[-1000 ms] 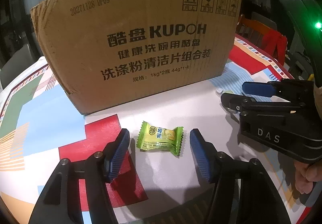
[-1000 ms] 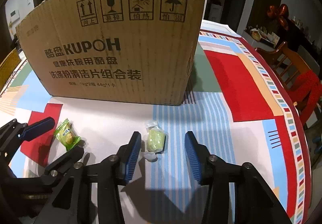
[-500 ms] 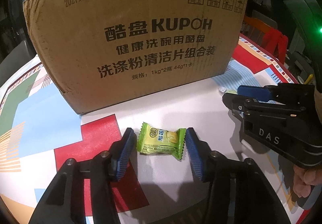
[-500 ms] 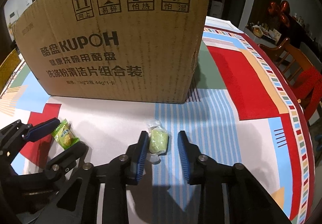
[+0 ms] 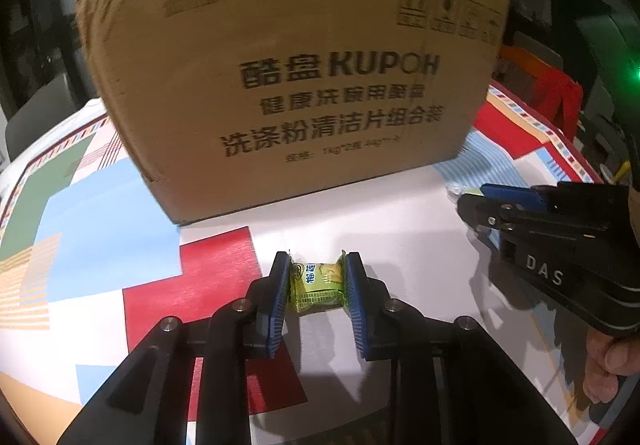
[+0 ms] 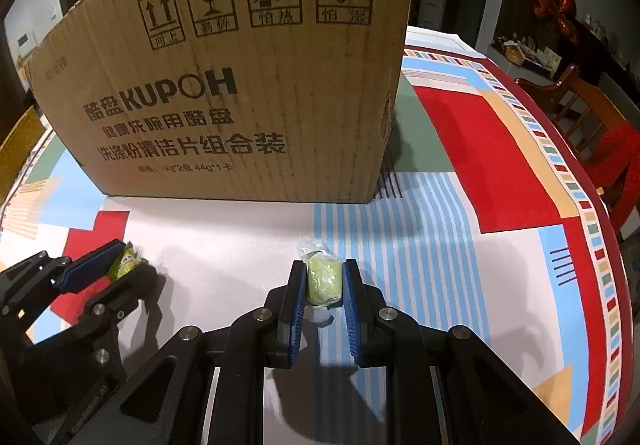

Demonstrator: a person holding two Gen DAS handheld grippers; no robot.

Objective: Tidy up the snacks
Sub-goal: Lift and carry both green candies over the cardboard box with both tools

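Both pairs of fingers have closed in since a second ago; left gripper [image 5: 317,277], closing, pinches the green candy [image 5: 318,281] on the bench [image 5: 380,213]; right gripper [image 6: 323,281] pinches the pale sweet [image 6: 324,279]; lift straight, then clear the carton [image 6: 240,85] rim.

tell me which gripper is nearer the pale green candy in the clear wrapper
Right. The right gripper is clamped on the pale green candy; the left gripper is off to its left, closing on the green-wrapped candy.
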